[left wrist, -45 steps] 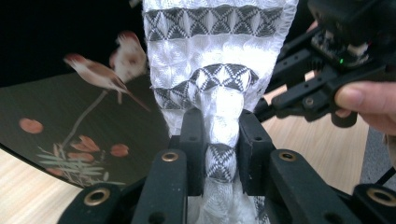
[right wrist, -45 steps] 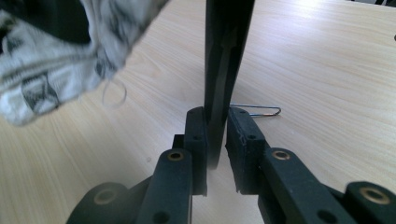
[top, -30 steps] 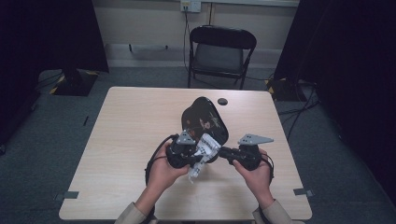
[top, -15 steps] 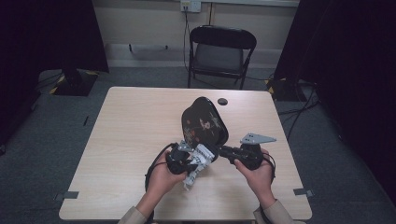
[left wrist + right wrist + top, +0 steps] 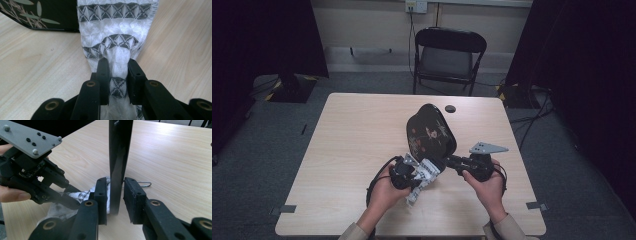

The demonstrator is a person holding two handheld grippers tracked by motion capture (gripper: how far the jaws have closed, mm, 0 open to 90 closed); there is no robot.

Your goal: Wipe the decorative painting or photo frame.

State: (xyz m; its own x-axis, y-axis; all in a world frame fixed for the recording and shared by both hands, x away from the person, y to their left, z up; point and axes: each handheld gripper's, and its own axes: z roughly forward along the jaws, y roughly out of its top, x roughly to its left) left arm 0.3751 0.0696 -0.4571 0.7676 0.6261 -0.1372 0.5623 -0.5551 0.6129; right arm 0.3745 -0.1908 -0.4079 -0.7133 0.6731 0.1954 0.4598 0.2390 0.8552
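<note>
High view shows the black lacquered tray with a painted leaf pattern point(image 5: 430, 134) standing on its edge near the table's point(image 5: 347, 150) middle, long axis running near to far. Left gripper view: the left gripper point(image 5: 117, 68) pinches the white woven cloth with grey triangle bands point(image 5: 116, 32) beside the tray. Right gripper view: the right gripper point(image 5: 115, 187) has just been opening, a gap beside the tray edge between its jaws. Wiping seems underway, not finished.

No lettering, label or number can be read (possibly too small), even on the tray point(image 5: 430, 131).
</note>
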